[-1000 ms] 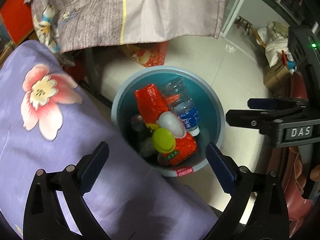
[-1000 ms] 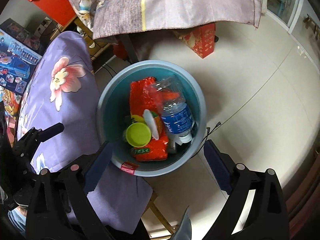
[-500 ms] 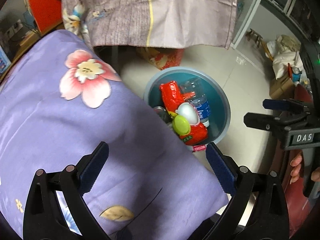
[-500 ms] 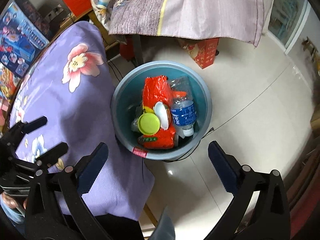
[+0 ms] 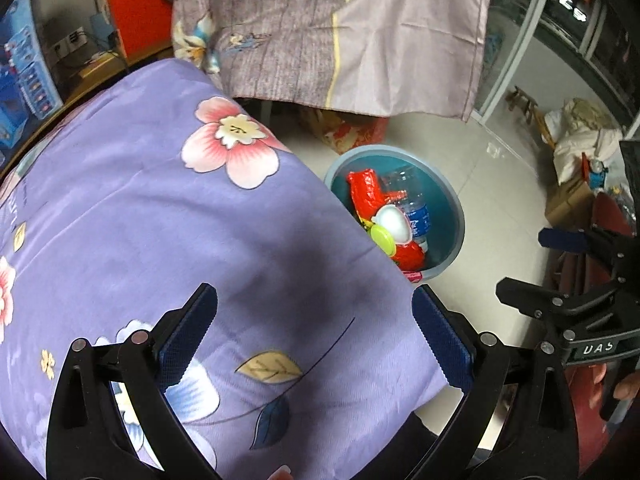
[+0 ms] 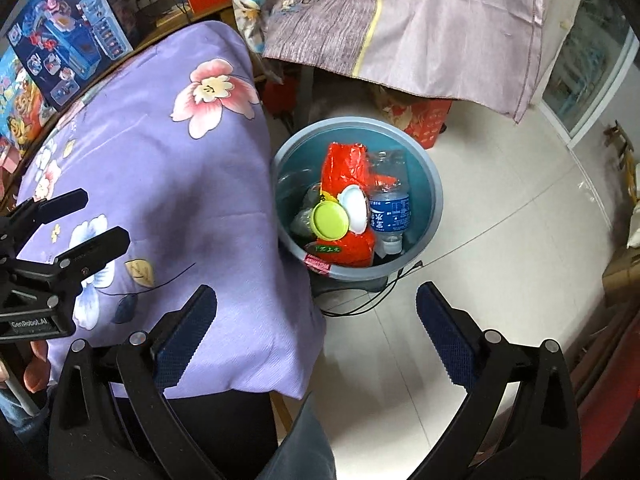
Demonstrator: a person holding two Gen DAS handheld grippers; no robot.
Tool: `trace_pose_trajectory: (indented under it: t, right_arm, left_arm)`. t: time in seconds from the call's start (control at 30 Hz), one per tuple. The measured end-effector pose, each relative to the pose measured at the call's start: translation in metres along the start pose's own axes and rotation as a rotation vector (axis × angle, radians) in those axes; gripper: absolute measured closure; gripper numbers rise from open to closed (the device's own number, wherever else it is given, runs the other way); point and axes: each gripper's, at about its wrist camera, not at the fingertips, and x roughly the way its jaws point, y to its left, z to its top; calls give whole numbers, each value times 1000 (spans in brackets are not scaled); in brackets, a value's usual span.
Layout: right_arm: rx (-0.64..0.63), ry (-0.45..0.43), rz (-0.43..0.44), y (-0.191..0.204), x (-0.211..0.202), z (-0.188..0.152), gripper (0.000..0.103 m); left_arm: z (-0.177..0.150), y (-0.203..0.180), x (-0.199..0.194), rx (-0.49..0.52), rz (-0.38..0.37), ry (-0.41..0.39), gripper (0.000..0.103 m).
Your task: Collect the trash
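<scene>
A blue-grey bin (image 6: 434, 184) (image 5: 458, 216) stands on the floor beside the table. Inside lie a red snack bag (image 6: 344, 168) (image 5: 366, 192), a clear water bottle with a blue label (image 6: 390, 208) (image 5: 416, 212), a green lid (image 6: 330, 221) (image 5: 382, 238) and a white lid (image 6: 354, 208) (image 5: 394, 226). My left gripper (image 5: 314, 336) hangs open over the purple flowered cloth, nothing between its fingers. My right gripper (image 6: 316, 332) is open and empty above the cloth's corner and the floor, short of the bin.
The purple flowered cloth (image 5: 160, 220) (image 6: 160, 184) covers the table. A grey-mauve cloth (image 6: 400, 20) drapes over furniture behind the bin, with a red box (image 6: 420, 120) under it. A black cable (image 6: 380, 292) trails by the bin. Toy boxes (image 6: 68, 32) stand at far left.
Both grippers have risen and drawn back from above the bin toward the table; the bin looks smaller and the purple cloth fills more of each view. Both stay open and empty.
</scene>
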Motion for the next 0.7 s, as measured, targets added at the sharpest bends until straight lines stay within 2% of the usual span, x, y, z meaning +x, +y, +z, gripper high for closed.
trace_pose_trajectory:
  t: [0.27,0.7]
  right_arm:
    - [6,-8,-15,5,-11,-20,7]
    - [28,-47,-14,15,-24,-34,7]
  left_arm:
    - [-20,4,-22,-10,13,-34,4]
    - [-34,11,-31,-34,11,-45,4]
